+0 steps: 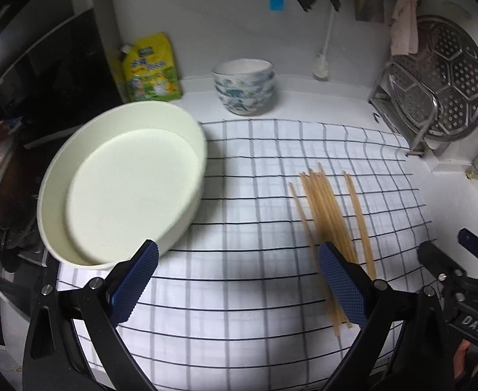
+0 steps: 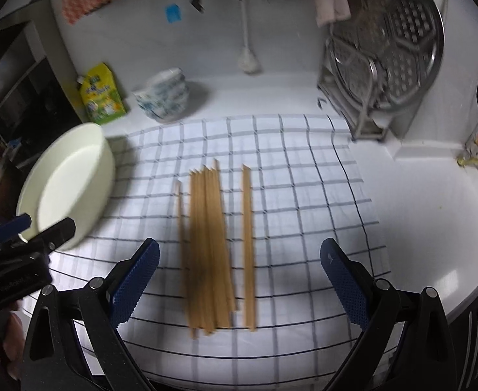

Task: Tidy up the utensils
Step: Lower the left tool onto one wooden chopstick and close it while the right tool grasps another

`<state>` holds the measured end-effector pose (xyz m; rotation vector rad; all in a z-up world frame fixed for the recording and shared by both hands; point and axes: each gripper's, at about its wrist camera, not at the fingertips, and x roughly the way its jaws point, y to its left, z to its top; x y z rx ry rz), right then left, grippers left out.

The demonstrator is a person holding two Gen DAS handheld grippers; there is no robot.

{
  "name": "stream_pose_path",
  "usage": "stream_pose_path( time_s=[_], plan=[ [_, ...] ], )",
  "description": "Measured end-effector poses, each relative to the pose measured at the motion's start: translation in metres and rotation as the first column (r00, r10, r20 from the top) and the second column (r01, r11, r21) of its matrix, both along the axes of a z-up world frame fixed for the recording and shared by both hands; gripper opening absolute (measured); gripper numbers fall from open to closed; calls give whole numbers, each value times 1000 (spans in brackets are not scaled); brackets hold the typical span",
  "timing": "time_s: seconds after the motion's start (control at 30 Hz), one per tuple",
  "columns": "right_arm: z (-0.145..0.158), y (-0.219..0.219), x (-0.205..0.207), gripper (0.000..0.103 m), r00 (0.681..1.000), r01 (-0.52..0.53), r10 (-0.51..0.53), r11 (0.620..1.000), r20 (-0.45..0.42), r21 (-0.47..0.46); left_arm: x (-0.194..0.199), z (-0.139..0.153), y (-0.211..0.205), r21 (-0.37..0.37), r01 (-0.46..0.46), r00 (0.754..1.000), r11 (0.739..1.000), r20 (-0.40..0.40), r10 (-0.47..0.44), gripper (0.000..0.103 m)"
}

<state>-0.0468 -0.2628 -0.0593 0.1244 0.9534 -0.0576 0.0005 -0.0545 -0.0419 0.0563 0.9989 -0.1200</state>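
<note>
Several wooden chopsticks (image 2: pixel 209 244) lie in a loose bundle on a white checked cloth (image 2: pixel 288 179), with one stick (image 2: pixel 248 247) apart on the right and a thin one on the left. My right gripper (image 2: pixel 239 280) is open and empty, hovering over their near ends. The chopsticks also show in the left wrist view (image 1: pixel 333 224). My left gripper (image 1: pixel 239 280) is open and empty, with its right finger (image 1: pixel 343 283) over the bundle's near end. A round cream-white container (image 1: pixel 125 185) sits empty at the cloth's left edge; it also shows in the right wrist view (image 2: pixel 69 182).
Stacked patterned bowls (image 1: pixel 244 86) and a yellow-green pouch (image 1: pixel 151 68) stand at the back by the wall. A metal rack with a perforated steamer plate (image 1: pixel 444 78) is at the back right. A dark stove area lies left of the counter.
</note>
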Motion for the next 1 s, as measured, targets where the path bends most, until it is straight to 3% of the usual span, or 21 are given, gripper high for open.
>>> stream_pose_path(
  time_s=[0.2,0.5,1.0],
  plan=[
    [-51,-28,15,94,997,-19,20,1000,-71,15,11,-41,-29,21,13,998,1000,-64,-12,97],
    [-99,-42,42,94,993,-26,22,999,-113,-32,27,-91,-35,20,-61,990,998,-125,63,97],
    [-120,-43,52,94,992,-57,44,992,-116,-111,33,-119,-50,35,-63,987,997,-143,67,97]
  ],
)
